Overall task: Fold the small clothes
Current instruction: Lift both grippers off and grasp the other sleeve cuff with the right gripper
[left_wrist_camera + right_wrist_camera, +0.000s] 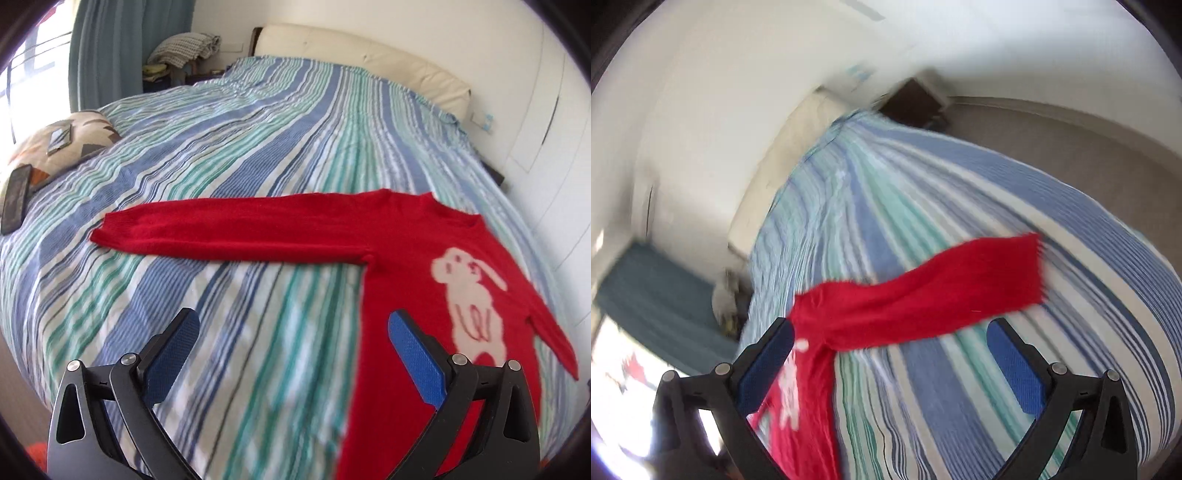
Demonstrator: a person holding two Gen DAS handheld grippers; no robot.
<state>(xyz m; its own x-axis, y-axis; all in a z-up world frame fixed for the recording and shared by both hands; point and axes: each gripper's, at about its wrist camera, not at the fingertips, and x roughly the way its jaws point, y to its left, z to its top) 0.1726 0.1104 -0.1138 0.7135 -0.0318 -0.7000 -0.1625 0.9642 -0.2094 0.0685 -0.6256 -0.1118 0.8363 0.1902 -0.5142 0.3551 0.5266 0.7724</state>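
A small red sweater point(413, 295) with a white rabbit picture point(469, 291) lies flat on the striped bedspread point(240, 147). One sleeve point(229, 229) stretches out to the left. My left gripper point(293, 332) is open and empty, hovering above the sweater's left side edge near the hem. In the right wrist view, the sweater point(812, 369) shows with its other sleeve point(942, 288) spread to the right. My right gripper point(890, 343) is open and empty above the sleeve's armpit. That view is blurred.
A patterned pillow point(85, 133) with a phone point(59, 138) on it lies at the bed's far left, and a dark remote-like object point(14, 199) beside it. A cream headboard point(362, 55) and white wall stand behind. Floor point(1071, 140) shows beyond the bed's right side.
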